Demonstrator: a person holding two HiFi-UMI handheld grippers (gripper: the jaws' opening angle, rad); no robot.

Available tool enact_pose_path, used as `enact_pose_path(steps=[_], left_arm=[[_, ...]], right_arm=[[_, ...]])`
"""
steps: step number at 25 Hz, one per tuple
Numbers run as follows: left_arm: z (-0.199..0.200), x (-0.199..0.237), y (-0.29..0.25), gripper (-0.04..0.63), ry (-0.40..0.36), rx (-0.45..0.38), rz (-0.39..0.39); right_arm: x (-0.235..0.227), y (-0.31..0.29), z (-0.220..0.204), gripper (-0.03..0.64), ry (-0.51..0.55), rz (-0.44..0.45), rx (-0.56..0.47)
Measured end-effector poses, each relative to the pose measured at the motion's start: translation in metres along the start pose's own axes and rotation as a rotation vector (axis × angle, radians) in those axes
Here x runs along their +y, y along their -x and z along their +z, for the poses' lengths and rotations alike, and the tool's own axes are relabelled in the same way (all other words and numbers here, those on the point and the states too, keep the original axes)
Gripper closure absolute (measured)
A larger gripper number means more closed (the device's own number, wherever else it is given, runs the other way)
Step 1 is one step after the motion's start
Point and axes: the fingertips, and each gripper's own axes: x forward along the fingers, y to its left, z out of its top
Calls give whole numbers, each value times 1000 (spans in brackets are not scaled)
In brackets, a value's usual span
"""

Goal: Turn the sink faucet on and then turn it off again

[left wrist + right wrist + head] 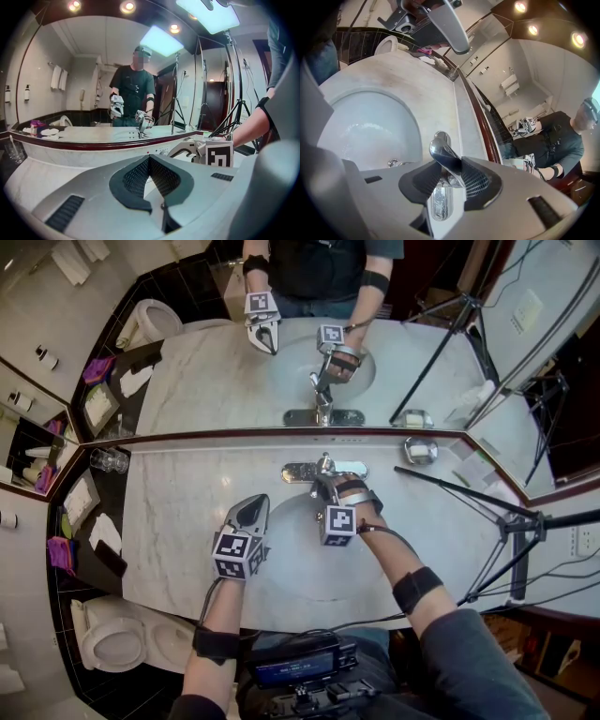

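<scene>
At the back of the sink (370, 122) in a marble counter (178, 531), the right gripper (449, 169) pinches the chrome faucet lever (442, 151) between its pads, while the left gripper (149, 161), jaws pressed together and empty, hovers just left of the basin

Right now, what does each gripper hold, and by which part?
Right gripper: the faucet lever, pinched by its sides below the tip. Left gripper: nothing; shut.

no text, brand or number is readable; behind the jaws, the left marker cube (234, 556) and right marker cube (338, 524) carry only black-and-white square patterns.
</scene>
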Motion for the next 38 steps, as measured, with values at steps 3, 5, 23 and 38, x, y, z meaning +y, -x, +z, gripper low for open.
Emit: enact_pose_path(steps=[3, 5, 23, 38], left_arm=[[0, 0, 3, 595, -1, -2, 4], [0, 1, 5, 595, -2, -2, 7], [5, 4, 34, 595, -10, -27, 36], [13, -15, 52, 595, -4, -58, 10]], right_arm=[[1, 0, 0, 479, 1, -2, -6], [0, 0, -1, 479, 3, -10, -3], [-20, 37, -20, 457, -184, -48, 10], [-30, 144, -65, 600, -879, -102, -121]])
